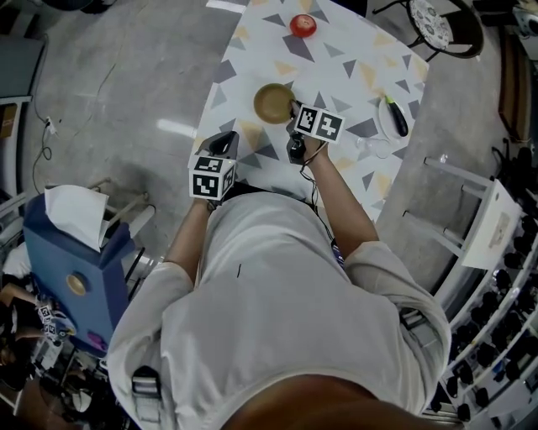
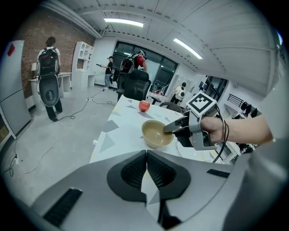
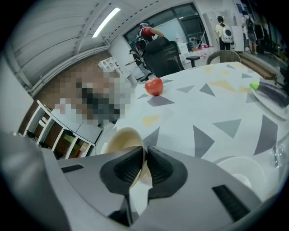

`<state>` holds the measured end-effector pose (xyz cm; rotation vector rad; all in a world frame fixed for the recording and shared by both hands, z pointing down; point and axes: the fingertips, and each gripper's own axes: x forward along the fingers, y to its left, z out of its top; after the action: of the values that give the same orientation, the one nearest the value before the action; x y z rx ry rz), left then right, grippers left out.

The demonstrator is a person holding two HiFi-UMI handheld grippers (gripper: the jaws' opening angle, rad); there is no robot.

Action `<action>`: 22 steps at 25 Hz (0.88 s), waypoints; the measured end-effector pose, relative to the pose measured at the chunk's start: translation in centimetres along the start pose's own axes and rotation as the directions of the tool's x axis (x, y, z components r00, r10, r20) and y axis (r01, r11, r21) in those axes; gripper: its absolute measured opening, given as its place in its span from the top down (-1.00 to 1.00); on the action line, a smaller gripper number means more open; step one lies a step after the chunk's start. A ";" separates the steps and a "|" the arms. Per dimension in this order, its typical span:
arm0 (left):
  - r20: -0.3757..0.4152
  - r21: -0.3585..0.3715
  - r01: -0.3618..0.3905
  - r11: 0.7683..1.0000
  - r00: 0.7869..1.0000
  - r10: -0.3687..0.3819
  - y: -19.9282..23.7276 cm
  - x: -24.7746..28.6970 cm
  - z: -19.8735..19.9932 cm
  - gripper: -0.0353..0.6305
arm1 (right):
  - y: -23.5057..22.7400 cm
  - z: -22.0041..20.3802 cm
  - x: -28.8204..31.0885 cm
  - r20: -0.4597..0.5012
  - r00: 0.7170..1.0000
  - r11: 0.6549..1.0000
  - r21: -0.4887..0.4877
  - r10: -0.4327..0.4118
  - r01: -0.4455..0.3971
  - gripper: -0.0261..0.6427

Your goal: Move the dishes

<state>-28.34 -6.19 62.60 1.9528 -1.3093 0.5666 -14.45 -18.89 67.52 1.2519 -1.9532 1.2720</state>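
- The step in hand is, I think, the taking of the bowl (image 1: 271, 102): the right gripper (image 3: 145, 153) is closed on its rim, with the thin wall between the two pads.
- The bowl is on the table (image 1: 353, 67), in the near half of it, and well apart from the apple (image 1: 303, 25) at the far end.
- The left gripper (image 2: 146, 155) has its jaws together with nothing between them; it hangs at the near edge of the table, beside the bowl.
- The next move probably calls for a level lift, because a grip on one side of the rim lets the bowl tip easily.
- The bowl looks empty (its inside shows only plain tan).
- A plate (image 1: 382, 126) to the right carries a dark tool with a green tip (image 3: 254, 84); I cannot tell what tool it is.
- A white dish (image 3: 239, 169) near the right gripper seems empty.
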 end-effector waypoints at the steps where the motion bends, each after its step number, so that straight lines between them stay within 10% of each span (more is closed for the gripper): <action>1: -0.005 0.006 0.009 1.000 1.000 -0.009 -0.2 0.2 0.1 0.83 | -0.2 -0.3 0.2 -0.001 1.000 1.000 0.021 0.003 -0.003 0.84; 12: -0.002 0.057 0.084 0.995 0.996 -0.084 -3.7 2.7 2.9 0.83 | -2.1 -2.5 -2.3 -0.001 1.000 1.000 -0.003 0.017 -0.017 0.37; 22: -0.078 0.152 0.227 0.962 0.973 -0.217 -13.2 7.2 2.8 0.83 | -9.8 -5.7 -10.3 0.086 0.989 0.989 -0.075 -0.122 0.128 0.93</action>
<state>-13.47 -9.57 61.67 2.1609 -1.0159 0.6303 -1.50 -10.82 66.36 1.3826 -1.9284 1.0862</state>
